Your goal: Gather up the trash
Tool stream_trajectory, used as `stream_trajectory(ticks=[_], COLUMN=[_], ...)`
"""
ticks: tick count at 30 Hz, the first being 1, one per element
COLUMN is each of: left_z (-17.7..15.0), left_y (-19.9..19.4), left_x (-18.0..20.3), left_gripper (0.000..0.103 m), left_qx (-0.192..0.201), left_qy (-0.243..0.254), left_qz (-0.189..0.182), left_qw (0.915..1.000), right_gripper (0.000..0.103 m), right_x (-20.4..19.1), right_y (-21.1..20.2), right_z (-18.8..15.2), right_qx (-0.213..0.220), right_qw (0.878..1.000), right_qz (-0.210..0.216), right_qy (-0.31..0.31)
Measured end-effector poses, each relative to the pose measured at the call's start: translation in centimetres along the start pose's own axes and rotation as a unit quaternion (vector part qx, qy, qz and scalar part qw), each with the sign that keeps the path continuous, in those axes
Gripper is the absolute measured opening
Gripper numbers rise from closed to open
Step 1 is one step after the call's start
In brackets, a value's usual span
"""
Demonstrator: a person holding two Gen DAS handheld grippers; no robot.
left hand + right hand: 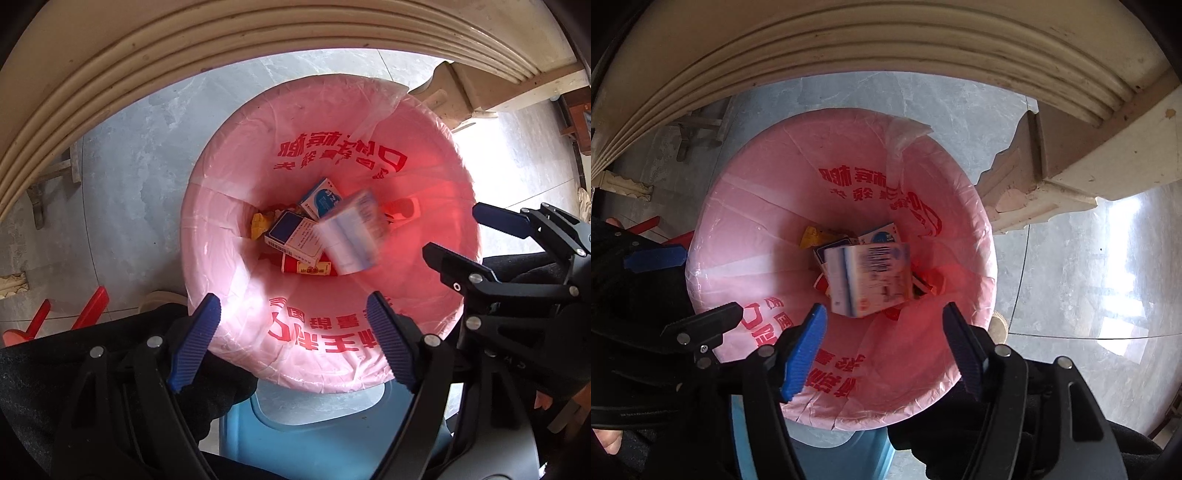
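Note:
A round bin lined with a pink plastic bag (pixel 207 206) (pixel 713 229) with red print stands on the floor below both grippers. A white-and-blue box (pixel 351 232) (pixel 871 277) shows blurred inside the bin's mouth, and no pad touches it. It lies over a dark-blue box (pixel 295 236), a light-blue box (pixel 319 197) and a yellow wrapper (pixel 260 223) at the bottom. My left gripper (pixel 291 314) (pixel 701 284) is open over the near rim, with nothing between its fingers. My right gripper (pixel 884 314) (pixel 454 232) is open beside it, with the blurred box beyond its tips.
A cream table edge with grooved moulding (pixel 147 55) arcs over the far side, and its carved leg (pixel 1034 177) stands right of the bin. A light-blue plastic seat (pixel 314 424) is under the near rim. Red plastic pieces (pixel 88 310) lie on the grey tiled floor at left.

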State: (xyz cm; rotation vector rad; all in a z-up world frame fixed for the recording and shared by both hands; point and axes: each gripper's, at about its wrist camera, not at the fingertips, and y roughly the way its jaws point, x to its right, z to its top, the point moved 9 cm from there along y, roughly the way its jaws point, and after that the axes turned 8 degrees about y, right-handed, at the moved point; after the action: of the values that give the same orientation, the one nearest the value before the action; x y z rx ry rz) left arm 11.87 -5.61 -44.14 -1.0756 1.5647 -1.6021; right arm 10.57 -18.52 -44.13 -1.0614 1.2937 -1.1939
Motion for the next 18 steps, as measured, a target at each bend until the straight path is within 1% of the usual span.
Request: stream_trajectory(ticks=[3,11,14,18], left_z=[0.0,-0.3,-0.6,-1.1], left_y=[-0.2,-1.2,-2.1,-4.0], left_x=[0.0,0.2,0.3,0.0], left_gripper=[0.079,0.079,0.079,0.079], left_qx=[0.003,0.016,0.030,0.056], left_qy=[0.003,0.008,0.008,-0.002], left_qz=[0.007,0.032,0.050,0.069], left_qw=[1.0000,0.9993,0.9983,0.9960], right_gripper=[0.073,0.076,0.078,0.079], right_x=[0.3,0.6,0.9,1.4], right_y=[0.0,-0.7,-1.6,-3.8], right_z=[0.0,-0.1,-0.2,-0.4], right_qx=[0.000,0.010,0.024,0.056], right_qw=[1.000,1.000,0.999,0.998], right_qz=[-0.003,-0.011,-0.017,-0.018], right_qy=[0.004,0.008,0.016,0.035])
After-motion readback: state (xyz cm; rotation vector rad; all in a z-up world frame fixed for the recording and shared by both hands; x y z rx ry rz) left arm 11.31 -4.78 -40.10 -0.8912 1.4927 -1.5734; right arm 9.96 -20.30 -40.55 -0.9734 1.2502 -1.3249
